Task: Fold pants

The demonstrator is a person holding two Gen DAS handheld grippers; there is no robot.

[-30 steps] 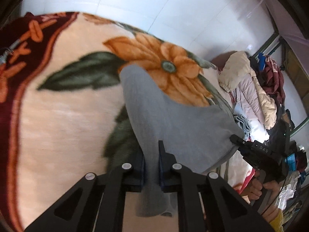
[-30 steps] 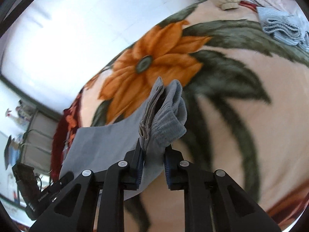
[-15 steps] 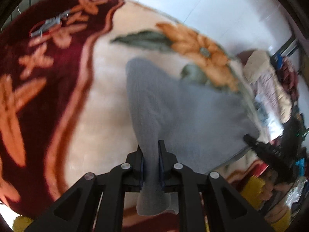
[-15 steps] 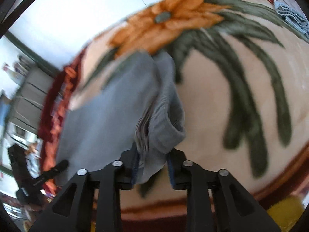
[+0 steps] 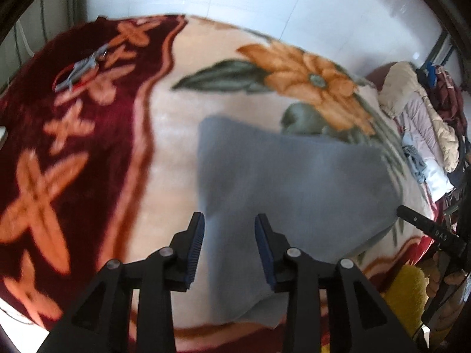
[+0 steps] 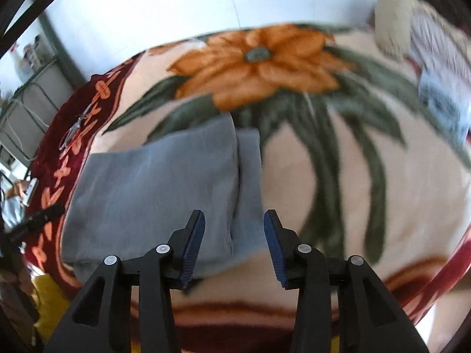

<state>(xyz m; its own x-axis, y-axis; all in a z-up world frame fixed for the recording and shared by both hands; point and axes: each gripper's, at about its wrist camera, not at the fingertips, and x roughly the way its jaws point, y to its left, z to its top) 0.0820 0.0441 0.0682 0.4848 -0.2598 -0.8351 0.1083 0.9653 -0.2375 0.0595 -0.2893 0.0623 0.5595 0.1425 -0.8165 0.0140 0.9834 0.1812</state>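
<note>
Grey pants [image 5: 282, 182] lie flat on a flowered blanket [image 5: 164, 135], folded into a broad band. My left gripper [image 5: 229, 244] hovers over their near left end, jaws opening, pads clear of the cloth below. In the right wrist view the pants [image 6: 153, 194] show their ribbed waistband [image 6: 248, 188] at the right end. My right gripper [image 6: 234, 244] stands above that end, jaws opening, not pressing the cloth. The right gripper's black tip [image 5: 426, 229] shows at the far right of the left wrist view, and the left gripper's tip [image 6: 38, 217] at the left of the right wrist view.
A pile of jackets and clothes [image 5: 424, 123] lies at the far right end of the bed. Scissors with red handles [image 5: 79, 72] rest on the blanket's dark red border. A white tiled wall [image 5: 265, 6] rises behind. A person's yellow sleeve [image 5: 406, 294] is at the near edge.
Both grippers let go of the pants, which were pinched between their pads earlier and now lie flat on the blanket. Both hands drew back toward the near edge of the bed.
</note>
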